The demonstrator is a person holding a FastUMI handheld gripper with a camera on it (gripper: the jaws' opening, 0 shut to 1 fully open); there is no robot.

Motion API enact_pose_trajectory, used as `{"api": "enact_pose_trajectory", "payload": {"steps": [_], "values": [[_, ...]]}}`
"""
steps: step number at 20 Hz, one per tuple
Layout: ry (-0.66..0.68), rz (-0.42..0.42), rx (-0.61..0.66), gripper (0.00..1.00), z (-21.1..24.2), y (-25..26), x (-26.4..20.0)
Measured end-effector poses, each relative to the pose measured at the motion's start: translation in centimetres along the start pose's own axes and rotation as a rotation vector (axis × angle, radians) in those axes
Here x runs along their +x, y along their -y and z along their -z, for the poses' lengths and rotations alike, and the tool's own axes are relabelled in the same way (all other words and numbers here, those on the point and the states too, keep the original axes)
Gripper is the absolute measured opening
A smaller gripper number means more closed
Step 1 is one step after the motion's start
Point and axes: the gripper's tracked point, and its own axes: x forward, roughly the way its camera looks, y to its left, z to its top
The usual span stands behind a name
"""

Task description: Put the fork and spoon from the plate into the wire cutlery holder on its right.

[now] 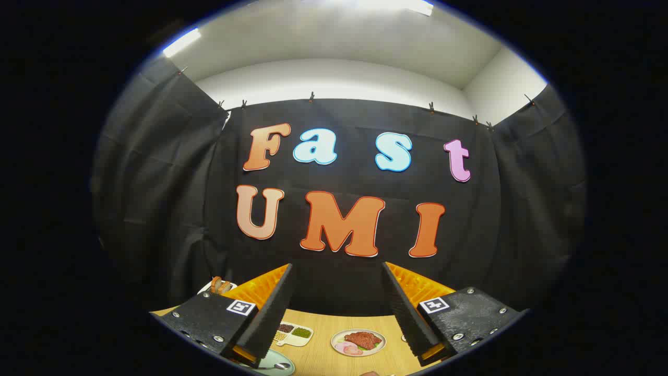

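- Where the desk [323, 355] shows low between the two fingers, a pale green plate [274, 362] lies at its near edge, just under the tip of the left finger; only part of its rim is visible.
- A spoon [275, 366] rests on that plate, bowl end showing, metallic. The fork cannot be made out from this angle.
- Hand-held gripper [336, 308]: fingers spread wide, nothing between them, nothing touching either pad. Both black fingers [269, 313] are raised above the desk and point at the booth's cloth wall rather than down at the plate.
- Each finger carries an orange backing and a small square black-and-white marker near its base.
- Beyond the green plate, farther along the desk: a white divided tray [293, 334] with dark and green contents in separate compartments, partly hidden by the left finger.
- Near the middle of the gap between the fingers: a round plate of food [359, 342], reddish-brown piece on top, pink slices beside it, green underneath. Well apart from the green plate.
- Left of the left finger, at the far desk edge: a white dish with brown items [219, 285], mostly hidden; contents too small to tell.
- Desk surface is light wood.
- Above the cloth: white wall and ceiling with strip lights [181, 43].
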Motion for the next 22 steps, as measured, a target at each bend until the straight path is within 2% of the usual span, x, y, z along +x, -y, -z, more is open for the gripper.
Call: {"api": "enact_pose_trajectory", "payload": {"steps": [22], "values": [[-0.068,-0.013,0.014,0.98,1.3,-0.8,-0.6]]}}
